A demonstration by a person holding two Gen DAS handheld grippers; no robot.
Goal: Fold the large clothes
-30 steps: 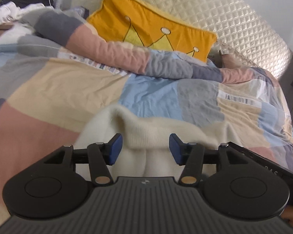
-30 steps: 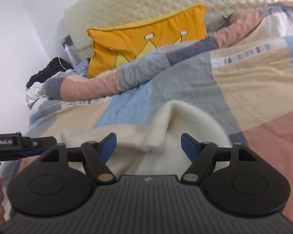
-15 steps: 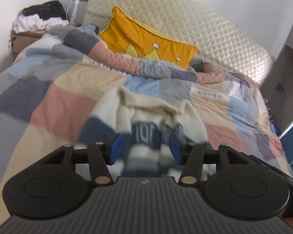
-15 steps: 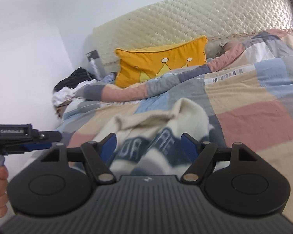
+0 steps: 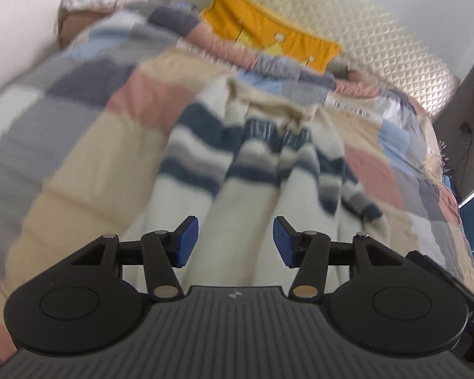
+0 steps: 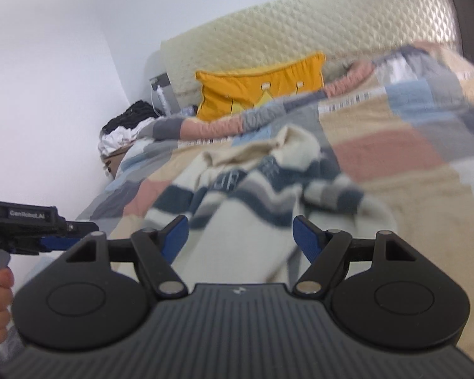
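Both jaws stand wide apart: left gripper (image 5: 236,237) and right gripper (image 6: 240,236) hold nothing, poised above the cream striped sweater (image 5: 252,170) lying rumpled on the patchwork quilt (image 5: 88,132).

Bedroom with plain white walls (image 6: 63,63), evenly daylit. Wide bed under a patchwork quilt of pink, beige, grey and blue squares (image 5: 79,126), backed by a cream diamond-quilted padded headboard (image 6: 300,28). Orange cushion with a crown motif (image 6: 256,91) leaning against it. Heap of black and white laundry (image 6: 126,126) in the corner.
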